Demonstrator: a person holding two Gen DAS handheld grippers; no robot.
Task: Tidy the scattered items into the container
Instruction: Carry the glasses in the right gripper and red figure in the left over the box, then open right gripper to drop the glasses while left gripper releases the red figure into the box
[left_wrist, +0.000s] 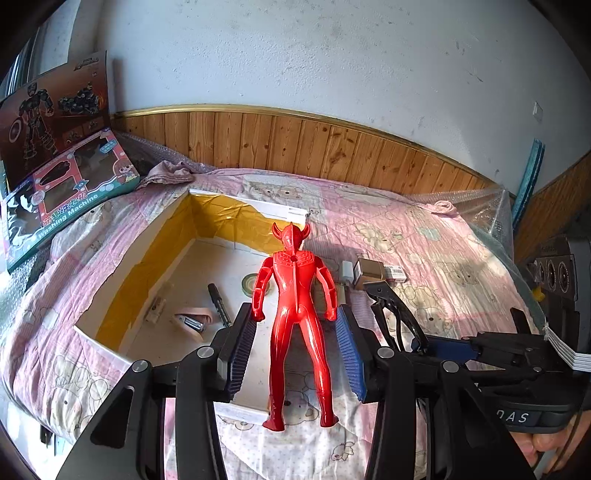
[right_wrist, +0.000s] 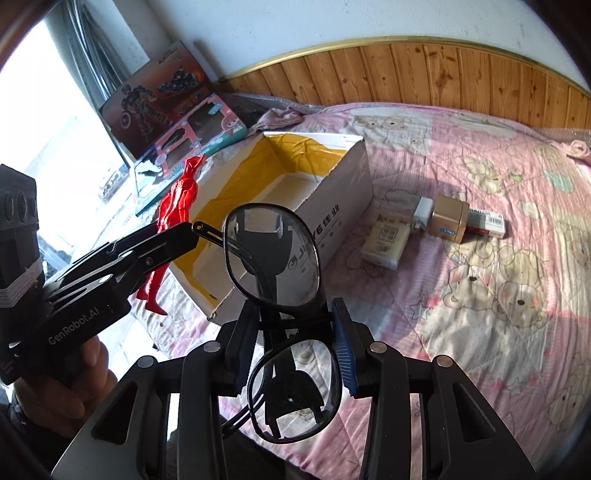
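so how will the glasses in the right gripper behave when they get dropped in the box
The glasses, pinched at the bridge by the right gripper, have thin wire rims, so they probably weigh little and bend easily. The smooth lenses could slip or scratch on landing. The folded temples may snag the cardboard box wall.

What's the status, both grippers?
Left gripper open around red figure, over box. Right gripper shut on glasses, beside box. Nothing blocking.

The bed (pink bear-print quilt) carries an open cardboard box, a tissue pack, a white charger, a small gold box and toy boxes.
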